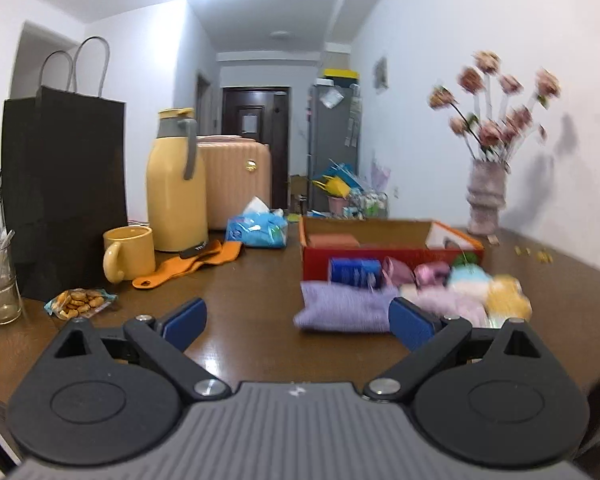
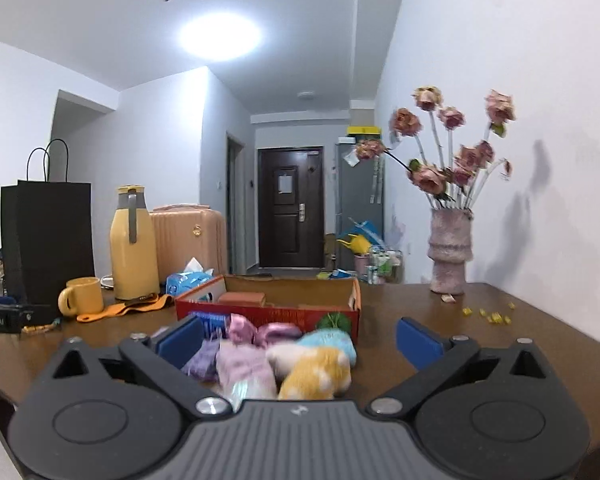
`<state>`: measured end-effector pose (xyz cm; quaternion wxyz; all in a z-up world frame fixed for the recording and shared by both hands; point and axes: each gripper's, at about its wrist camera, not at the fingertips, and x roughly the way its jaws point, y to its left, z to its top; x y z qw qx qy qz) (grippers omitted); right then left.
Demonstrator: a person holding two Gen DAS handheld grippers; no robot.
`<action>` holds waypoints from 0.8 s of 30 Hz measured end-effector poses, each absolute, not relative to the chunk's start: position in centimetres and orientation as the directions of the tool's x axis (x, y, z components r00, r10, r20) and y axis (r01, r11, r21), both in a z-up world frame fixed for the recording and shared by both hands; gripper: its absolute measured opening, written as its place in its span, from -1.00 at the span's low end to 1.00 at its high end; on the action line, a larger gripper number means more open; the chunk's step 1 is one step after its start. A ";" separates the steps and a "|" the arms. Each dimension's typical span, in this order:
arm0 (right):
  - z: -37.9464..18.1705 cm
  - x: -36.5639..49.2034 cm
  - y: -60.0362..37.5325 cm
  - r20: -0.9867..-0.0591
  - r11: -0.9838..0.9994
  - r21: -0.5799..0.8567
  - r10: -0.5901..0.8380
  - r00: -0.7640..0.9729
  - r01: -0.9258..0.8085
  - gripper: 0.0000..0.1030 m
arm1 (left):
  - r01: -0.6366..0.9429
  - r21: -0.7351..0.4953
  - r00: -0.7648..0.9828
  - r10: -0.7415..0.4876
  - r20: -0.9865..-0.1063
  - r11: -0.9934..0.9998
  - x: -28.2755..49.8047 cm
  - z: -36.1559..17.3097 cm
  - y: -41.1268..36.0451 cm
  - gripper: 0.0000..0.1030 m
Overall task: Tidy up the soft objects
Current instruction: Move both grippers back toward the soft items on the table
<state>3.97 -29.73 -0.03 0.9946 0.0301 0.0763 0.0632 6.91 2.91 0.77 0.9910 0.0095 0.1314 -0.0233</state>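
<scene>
1. Left tool [image 1: 298, 318]: level above tabletop [image 1: 240, 292], jaws spread, empty.
2. Right tool [image 2: 300, 342]: level, jaws spread, empty.
3. Soft toys [image 2: 300, 356] piled on tabletop, against red box [image 2: 268, 314] front.

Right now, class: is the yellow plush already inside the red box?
No, the yellow plush lies on the table in front of the red box, among the other soft things.
</scene>
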 end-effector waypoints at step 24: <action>-5.2 13.0 -25.7 -0.373 0.969 0.079 0.247 0.894 -0.235 0.62 | 0.140 0.053 0.924 -0.111 -0.365 0.989 13.2 -2.6 -0.7 0.93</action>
